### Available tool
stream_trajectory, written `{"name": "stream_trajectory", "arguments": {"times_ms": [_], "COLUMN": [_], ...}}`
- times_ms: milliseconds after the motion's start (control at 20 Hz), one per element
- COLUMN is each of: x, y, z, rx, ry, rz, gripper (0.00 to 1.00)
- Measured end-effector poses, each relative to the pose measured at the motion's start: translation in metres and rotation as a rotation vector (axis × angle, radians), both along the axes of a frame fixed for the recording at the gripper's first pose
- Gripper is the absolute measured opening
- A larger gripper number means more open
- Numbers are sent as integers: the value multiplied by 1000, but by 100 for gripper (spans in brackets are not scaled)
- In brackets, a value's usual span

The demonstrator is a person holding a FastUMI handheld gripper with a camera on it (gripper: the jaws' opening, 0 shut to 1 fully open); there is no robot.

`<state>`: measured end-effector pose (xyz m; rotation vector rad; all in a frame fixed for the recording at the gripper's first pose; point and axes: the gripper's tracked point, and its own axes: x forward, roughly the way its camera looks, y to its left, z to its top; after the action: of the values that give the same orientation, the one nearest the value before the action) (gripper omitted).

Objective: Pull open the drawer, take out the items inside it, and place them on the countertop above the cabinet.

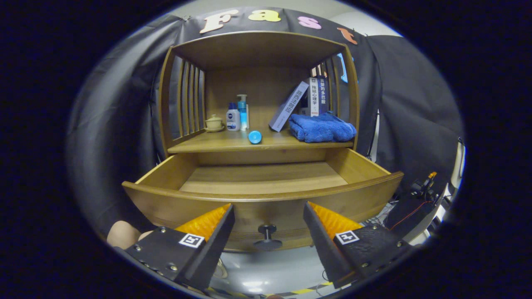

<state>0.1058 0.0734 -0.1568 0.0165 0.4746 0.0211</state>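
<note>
The brown wooden cabinet point(257, 54) stands against the black cloth wall, with slatted sides around its open shelf. Its wide wooden drawer point(266, 195) is pulled out toward the camera, and the visible part of its floor is bare. The flat wooden countertop point(208, 146) above the drawer carries everything in sight. A folded blue towel point(322, 128) lies at its right end, with a grey book point(288, 107) leaning beside it and upright books point(318, 96) behind. Near the left stand a teal pump bottle point(242, 111), a white bottle with a dark blue label point(232, 118) and a small cream lidded cup point(214, 123) on a saucer. A small round blue ball point(254, 136) rests near the countertop's front edge. The gripper point(268, 209) hovers just before the drawer front, fingers spread wide apart and holding nothing, with the dark round drawer knob point(267, 236) between them.
</note>
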Motion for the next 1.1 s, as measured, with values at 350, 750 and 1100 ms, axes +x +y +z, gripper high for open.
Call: {"name": "stream_trajectory", "arguments": {"times_ms": [350, 750, 1100], "x": [-2, 14, 41], "y": [6, 4, 11], "z": [-12, 0, 5], "rx": [1, -48, -39], "ry": [15, -34, -69], "rz": [34, 52, 65], "gripper": [99, 99, 99]}}
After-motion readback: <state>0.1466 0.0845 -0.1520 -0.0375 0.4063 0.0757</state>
